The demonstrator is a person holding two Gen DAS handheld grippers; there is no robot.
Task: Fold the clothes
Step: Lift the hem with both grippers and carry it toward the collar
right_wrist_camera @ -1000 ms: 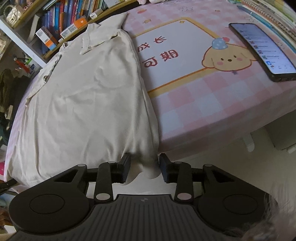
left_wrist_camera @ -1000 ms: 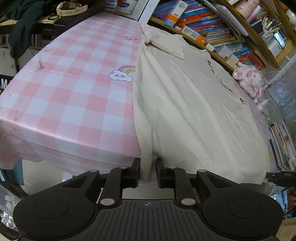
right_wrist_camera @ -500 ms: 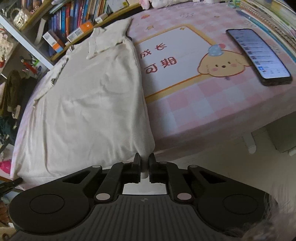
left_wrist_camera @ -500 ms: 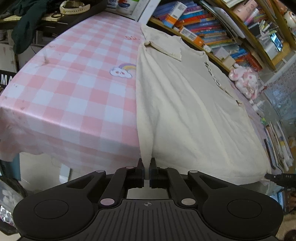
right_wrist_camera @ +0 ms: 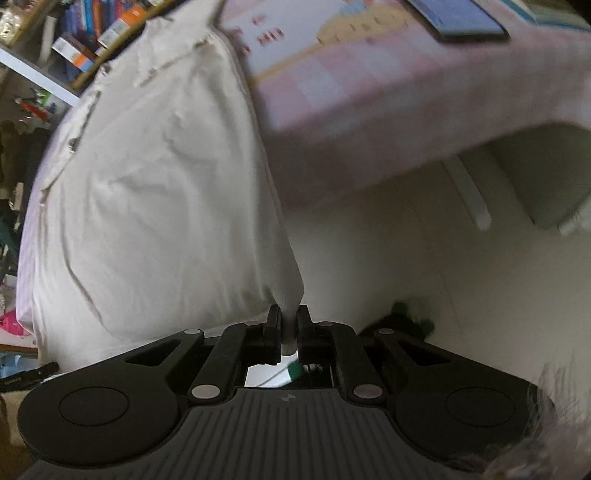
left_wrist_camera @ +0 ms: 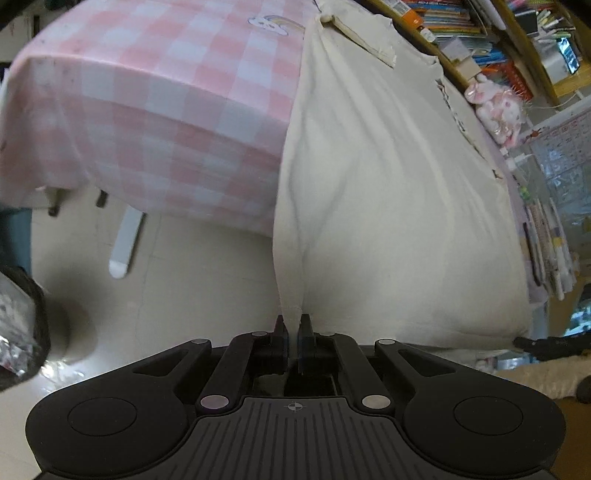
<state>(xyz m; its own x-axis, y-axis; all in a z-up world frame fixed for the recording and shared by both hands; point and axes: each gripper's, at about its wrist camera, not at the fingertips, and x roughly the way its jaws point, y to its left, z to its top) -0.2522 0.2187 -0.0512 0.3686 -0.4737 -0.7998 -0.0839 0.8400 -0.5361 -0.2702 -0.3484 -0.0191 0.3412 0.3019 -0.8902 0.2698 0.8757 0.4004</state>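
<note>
Early stage; cream shirt (left_wrist_camera: 388, 177) lies flat, unfolded on pink checked worktop (left_wrist_camera: 155, 110), hem hanging off near edge; left claw (left_wrist_camera: 293, 332) pinches one hem corner, right claw (right_wrist_camera: 289, 325) pinches the other; folding itself seems not yet done.

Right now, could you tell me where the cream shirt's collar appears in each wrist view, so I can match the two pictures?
Left wrist view: the collar lies at the top, just right of centre, at the far end of the cream shirt.
Right wrist view: the collar sits at the upper left, far end of the shirt.
Shared landmark: the bookshelf directly behind the collar.
</note>
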